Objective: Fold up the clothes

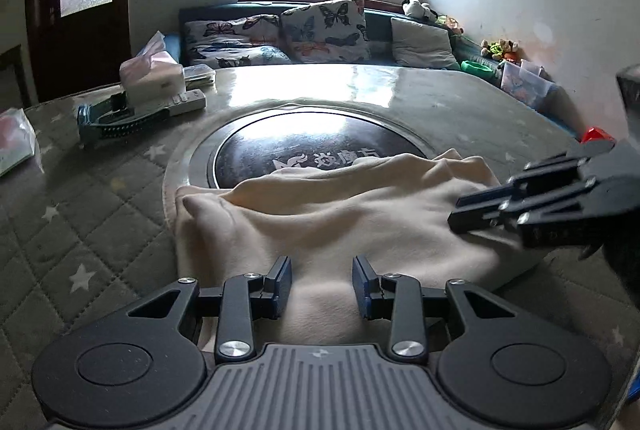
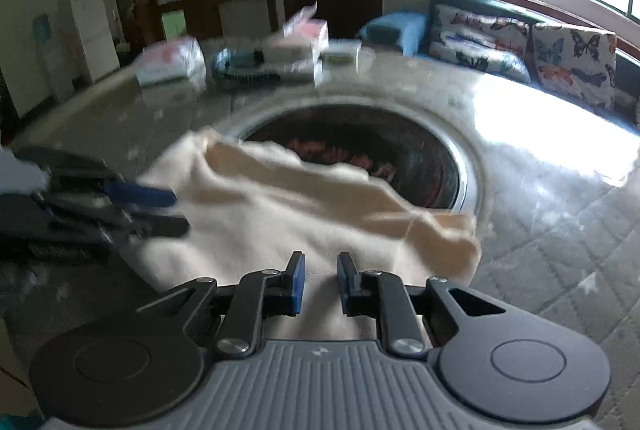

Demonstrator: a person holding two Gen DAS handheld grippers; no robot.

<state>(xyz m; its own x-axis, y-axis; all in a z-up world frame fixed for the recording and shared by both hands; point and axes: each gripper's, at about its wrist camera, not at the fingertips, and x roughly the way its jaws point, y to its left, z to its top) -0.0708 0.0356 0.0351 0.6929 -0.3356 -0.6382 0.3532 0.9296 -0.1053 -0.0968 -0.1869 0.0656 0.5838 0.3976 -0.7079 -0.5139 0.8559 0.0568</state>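
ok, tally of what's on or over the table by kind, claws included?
Cream garment: 1
Tissue pack: 1
Remote: 1
Clear lidded box: 1
Blue-black clamp tool: 1
Plastic packet: 1
Claws: 2 (left claw, right claw)
Total: 8

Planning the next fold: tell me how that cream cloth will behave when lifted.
The cream cloth lies in soft wrinkles with a rolled far edge, so it will likely droop and fold on itself. It looks thin, probably light. On the glossy table it may slide.
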